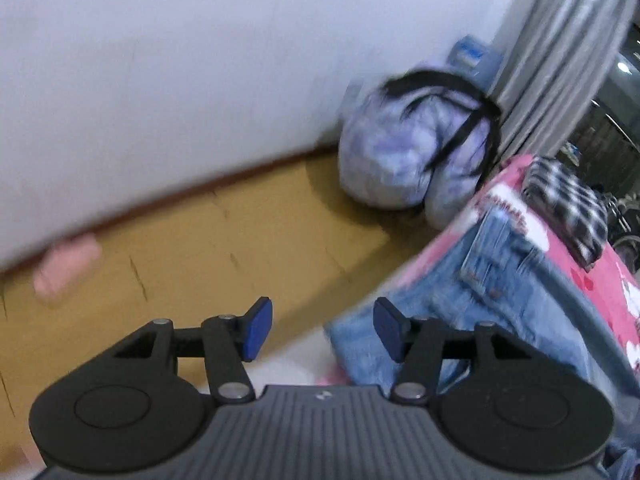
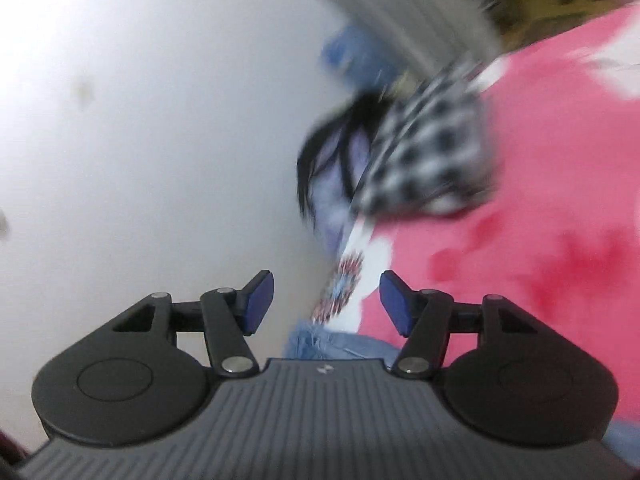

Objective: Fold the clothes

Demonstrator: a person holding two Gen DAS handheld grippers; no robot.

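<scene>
Hovering over the bed edge, left gripper (image 1: 322,329) has its blue-padded jaws spread wide with nothing between them. Light-blue denim jeans (image 1: 480,300) lie on the pink patterned bedsheet (image 1: 608,296), spreading from 3 o'clock down to 5 o'clock of the left wrist view; the right pad sits in front of the denim, contact cannot be told. Folded black-and-white checkered cloth (image 1: 568,200) rests on the sheet at 2 o'clock, beyond the jeans. Lilac-and-white printed cloth bag with black straps (image 1: 416,148) sits on the floor at 1 o'clock, against the white wall (image 1: 160,80) and just beside the bed corner. Grey pleated curtain (image 1: 560,48) hangs at 1–2 o'clock behind the bag. Yellowish tiled floor (image 1: 200,248) fills 9 o'clock to centre; a pink blurry object (image 1: 66,268) lies on it at 9 o'clock near the wall base, too blurred to identify.

Right wrist view is heavily motion-blurred. Right gripper (image 2: 326,302) also has jaws spread apart, nothing pinched. Pink bedsheet (image 2: 540,240) takes 2 to 4 o'clock, checkered cloth (image 2: 428,148) at 1 o'clock on it, strapped bag (image 2: 332,184) just left of that. A strip of the denim jeans (image 2: 328,346) shows just above the gripper body at 6 o'clock. White wall (image 2: 140,120) covers the left half, curtain (image 2: 420,4) at 12–1 o'clock.
</scene>
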